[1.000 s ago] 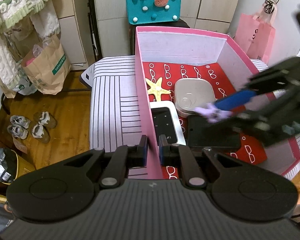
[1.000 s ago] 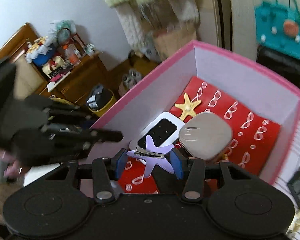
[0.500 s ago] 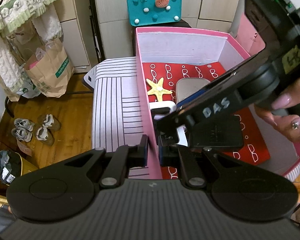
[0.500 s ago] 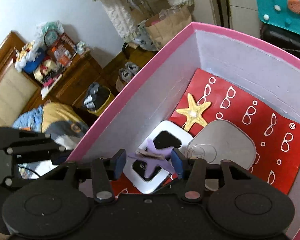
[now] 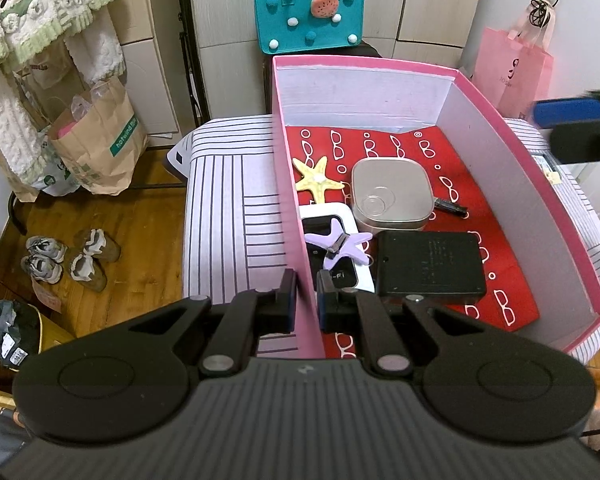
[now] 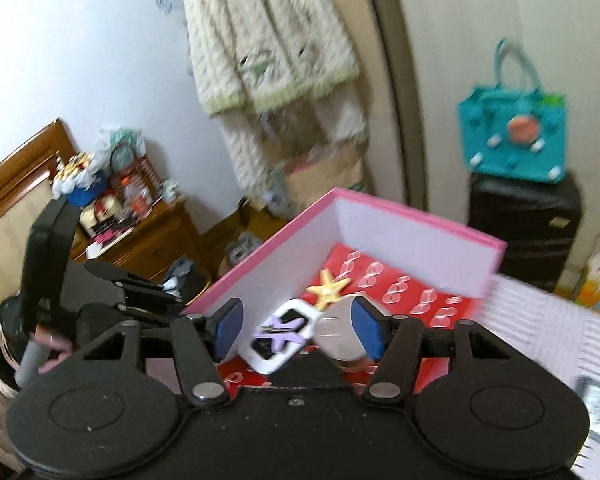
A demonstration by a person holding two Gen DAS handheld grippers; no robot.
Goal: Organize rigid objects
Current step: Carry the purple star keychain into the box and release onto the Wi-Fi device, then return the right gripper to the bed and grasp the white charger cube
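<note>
A pink box [image 5: 290,184] with a red lining stands on a striped cloth. My left gripper [image 5: 305,292] is shut on the box's left wall near its front corner. Inside lie a purple starfish hair clip [image 5: 338,243] on a white wifi device [image 5: 342,280], a yellow starfish [image 5: 317,179], a beige square case [image 5: 392,194] and a black flat box [image 5: 430,264]. My right gripper [image 6: 296,330] is open and empty, held above and back from the box; the clip [image 6: 280,330] shows below it. Its blue pad shows at the right edge of the left wrist view [image 5: 572,112].
A small black item [image 5: 452,206] lies on the lining right of the beige case. A teal felt bag [image 5: 308,12] sits behind the box, a pink bag [image 5: 516,68] at the right. Paper bags [image 5: 96,140] and shoes [image 5: 68,254] are on the wooden floor at left.
My right gripper opened, left the purple clip on the white device, and drew back up and to the right out of the box. My left gripper kept its hold on the wall.
</note>
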